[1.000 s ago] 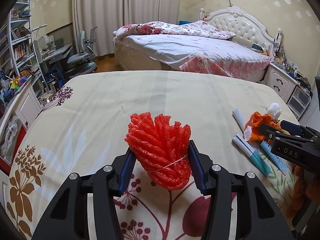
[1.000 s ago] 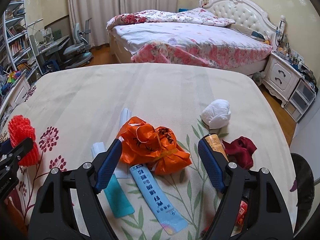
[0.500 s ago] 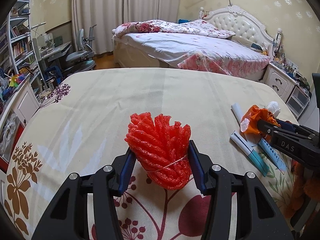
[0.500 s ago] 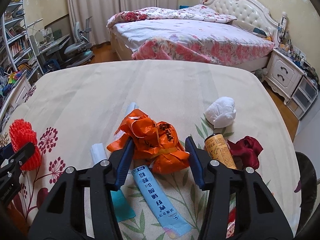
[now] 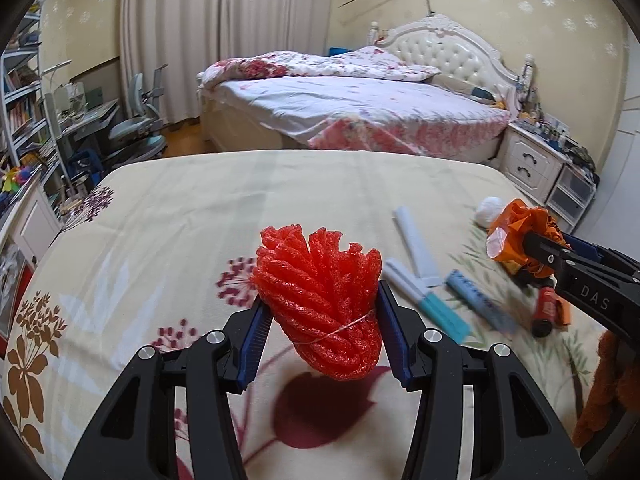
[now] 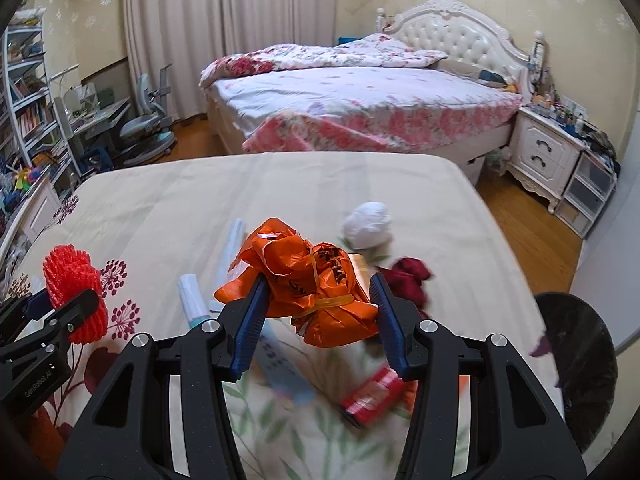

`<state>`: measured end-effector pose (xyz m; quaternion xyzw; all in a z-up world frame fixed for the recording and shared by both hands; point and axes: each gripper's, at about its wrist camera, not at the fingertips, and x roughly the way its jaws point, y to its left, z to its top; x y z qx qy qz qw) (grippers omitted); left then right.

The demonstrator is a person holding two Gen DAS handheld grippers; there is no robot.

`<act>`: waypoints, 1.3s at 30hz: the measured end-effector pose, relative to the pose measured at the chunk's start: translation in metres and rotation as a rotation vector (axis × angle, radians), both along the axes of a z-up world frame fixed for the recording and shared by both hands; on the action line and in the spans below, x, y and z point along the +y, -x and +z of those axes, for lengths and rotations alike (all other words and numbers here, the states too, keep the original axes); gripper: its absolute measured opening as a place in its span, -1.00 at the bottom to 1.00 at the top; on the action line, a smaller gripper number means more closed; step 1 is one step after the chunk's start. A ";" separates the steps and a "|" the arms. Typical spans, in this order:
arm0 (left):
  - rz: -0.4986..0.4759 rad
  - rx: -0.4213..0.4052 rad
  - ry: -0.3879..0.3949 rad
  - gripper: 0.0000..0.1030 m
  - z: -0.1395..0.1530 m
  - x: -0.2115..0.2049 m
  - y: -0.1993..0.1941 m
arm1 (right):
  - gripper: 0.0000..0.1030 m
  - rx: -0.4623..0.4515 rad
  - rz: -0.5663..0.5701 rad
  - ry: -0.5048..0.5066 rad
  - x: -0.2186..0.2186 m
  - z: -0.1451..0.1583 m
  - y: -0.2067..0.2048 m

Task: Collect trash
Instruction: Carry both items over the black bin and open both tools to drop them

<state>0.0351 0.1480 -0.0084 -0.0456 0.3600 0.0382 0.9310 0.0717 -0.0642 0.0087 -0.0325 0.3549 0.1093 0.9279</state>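
Left tongs (image 5: 320,320) clamped on red foam net bundle (image 5: 320,300), held above the surface (image 5: 200,208); foam is springy and pinched low, could squirt out if squeeze eases. Right tongs (image 6: 318,308) gripping crumpled orange plastic bag (image 6: 308,284), lifted off the surface; slick film, loose flap could snag or slip. Tubes (image 6: 192,296), red can (image 6: 370,396), white wad (image 6: 368,220) lie below, a drop scatters them

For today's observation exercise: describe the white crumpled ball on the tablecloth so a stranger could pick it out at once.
Start at the floral tablecloth and go to the litter cluster on its right side. Beyond the orange plastic bag clamped in the right gripper lies the white crumpled ball, farthest toward the bed. It is the only round, plain white item; its neighbours are flat tubes or coloured.
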 end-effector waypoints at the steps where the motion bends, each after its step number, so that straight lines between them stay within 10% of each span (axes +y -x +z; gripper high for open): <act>1: -0.016 -0.007 0.003 -0.01 0.001 -0.007 0.001 | -0.03 -0.010 -0.021 0.000 -0.011 0.003 0.004; 24: -0.477 -0.072 0.015 -0.01 0.012 -0.240 -0.015 | -0.02 -0.038 -0.516 0.055 -0.219 -0.016 0.048; 39: -0.582 -0.038 -0.060 -0.01 -0.006 -0.318 -0.046 | -0.02 -0.011 -0.624 0.023 -0.273 -0.037 0.042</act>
